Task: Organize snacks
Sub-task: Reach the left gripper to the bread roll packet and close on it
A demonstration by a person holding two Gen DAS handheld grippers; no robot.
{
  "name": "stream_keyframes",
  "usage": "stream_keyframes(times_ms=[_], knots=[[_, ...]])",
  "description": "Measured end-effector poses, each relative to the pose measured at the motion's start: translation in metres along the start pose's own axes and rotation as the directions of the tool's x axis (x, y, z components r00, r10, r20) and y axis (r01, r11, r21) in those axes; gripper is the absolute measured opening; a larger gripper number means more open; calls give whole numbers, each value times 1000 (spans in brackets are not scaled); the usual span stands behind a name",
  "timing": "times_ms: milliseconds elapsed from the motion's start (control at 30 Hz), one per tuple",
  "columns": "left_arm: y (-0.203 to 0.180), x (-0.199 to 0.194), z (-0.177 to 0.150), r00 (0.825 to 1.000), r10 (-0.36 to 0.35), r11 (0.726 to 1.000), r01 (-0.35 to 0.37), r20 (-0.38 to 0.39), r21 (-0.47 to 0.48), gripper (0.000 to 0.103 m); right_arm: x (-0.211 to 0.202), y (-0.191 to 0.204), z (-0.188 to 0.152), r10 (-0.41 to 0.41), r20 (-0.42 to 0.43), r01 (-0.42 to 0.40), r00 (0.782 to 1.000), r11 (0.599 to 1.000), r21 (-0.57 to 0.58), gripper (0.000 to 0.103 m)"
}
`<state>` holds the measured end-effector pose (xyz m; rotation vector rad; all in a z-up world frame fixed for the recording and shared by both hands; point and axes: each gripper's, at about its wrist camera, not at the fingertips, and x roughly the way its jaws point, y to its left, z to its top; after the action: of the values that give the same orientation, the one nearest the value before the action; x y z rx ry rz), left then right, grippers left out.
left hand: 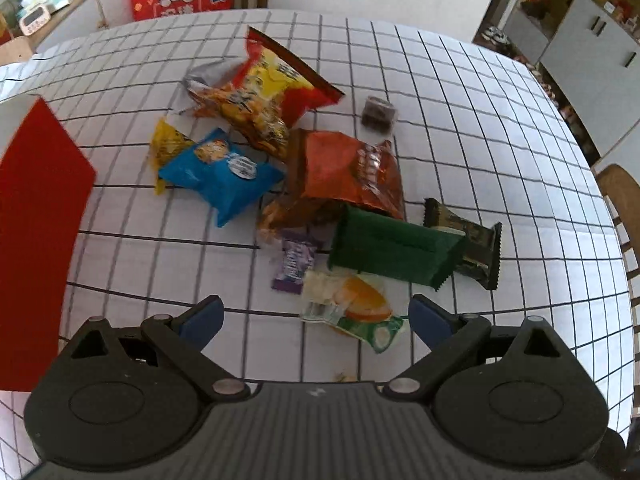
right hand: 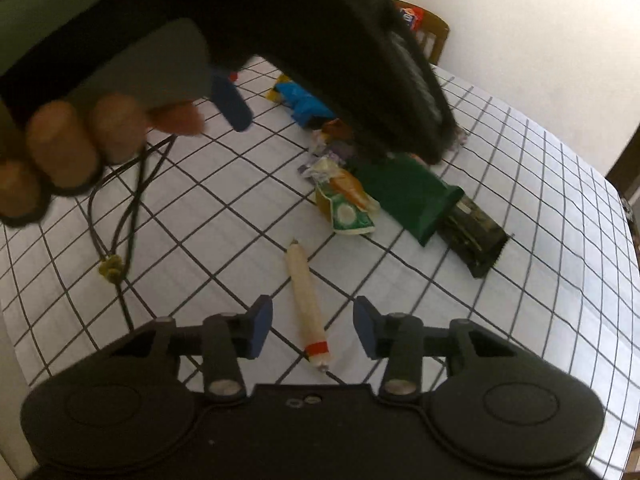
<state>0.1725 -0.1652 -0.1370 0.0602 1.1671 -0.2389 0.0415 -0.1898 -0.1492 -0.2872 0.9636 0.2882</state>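
Note:
A heap of snack packets lies on the grid-patterned table. In the left wrist view I see a red-yellow chip bag [left hand: 276, 84], a blue packet [left hand: 220, 174], an orange-brown bag [left hand: 348, 176], a green packet [left hand: 394, 246], a dark wrapper [left hand: 468, 246], a purple candy [left hand: 294, 266] and an orange-green-white packet [left hand: 352, 310]. My left gripper [left hand: 316, 318] is open, just above the orange-green packet. My right gripper [right hand: 313, 330] is open around a cream sausage stick [right hand: 306, 304] lying on the table. The left gripper's body [right hand: 320, 40] hides part of the heap.
A red flat box or board [left hand: 36, 232] lies at the table's left edge. A small dark cup of snack [left hand: 378, 114] sits behind the heap. A black cord [right hand: 120, 216] trails on the table. Wooden chairs [left hand: 620, 192] stand at the table's sides.

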Motion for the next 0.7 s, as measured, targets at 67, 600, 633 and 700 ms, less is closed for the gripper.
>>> stream_keyframes(times_ms=[67, 600, 633, 700], knots=[[-4, 3, 0, 1000, 3, 1000, -3, -4, 13, 99, 4, 0, 1, -1, -3, 1, 1000, 1000, -7, 39], [-4, 23, -1, 998, -43, 999, 43, -47, 2, 57, 9, -4, 5, 37, -2, -37, 999, 999, 26, 15], [-4, 22, -1, 998, -47, 999, 48, -46, 3, 55, 9, -5, 6, 36, -2, -36, 999, 999, 28, 14], [-2, 22, -2, 998, -44, 999, 44, -50, -2, 53, 11, -6, 5, 37, -3, -37, 999, 998, 44, 12]])
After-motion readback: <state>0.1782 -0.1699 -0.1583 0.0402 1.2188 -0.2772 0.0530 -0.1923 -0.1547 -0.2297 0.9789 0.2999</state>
